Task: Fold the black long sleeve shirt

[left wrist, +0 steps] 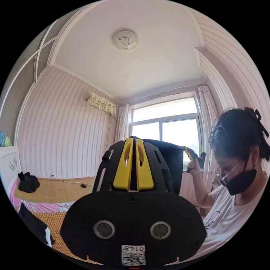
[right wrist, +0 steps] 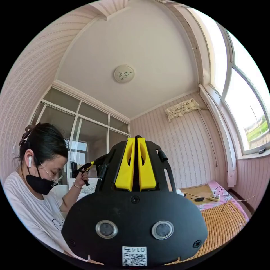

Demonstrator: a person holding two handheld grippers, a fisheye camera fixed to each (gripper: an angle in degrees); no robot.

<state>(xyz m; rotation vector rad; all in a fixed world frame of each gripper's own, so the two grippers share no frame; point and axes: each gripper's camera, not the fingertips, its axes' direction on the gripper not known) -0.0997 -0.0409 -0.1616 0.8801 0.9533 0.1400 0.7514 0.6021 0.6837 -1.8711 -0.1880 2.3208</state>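
**Two grippers up, shirt strung between them**

Left gripper (left wrist: pixel 133 140): yellow jaws pressed together, pinching the top edge of the black long sleeve shirt (left wrist: pixel 170 160). Right gripper (right wrist: pixel 137 139): jaws likewise closed, dark cloth at the tip, so probably clamped on the other end. Shirt held in the air, well above the bamboo mat (left wrist: pixel 53 191). Looks like the lift-and-spread step, no fold yet. Next: lower onto the mat, keep the edge taut, lay flat.
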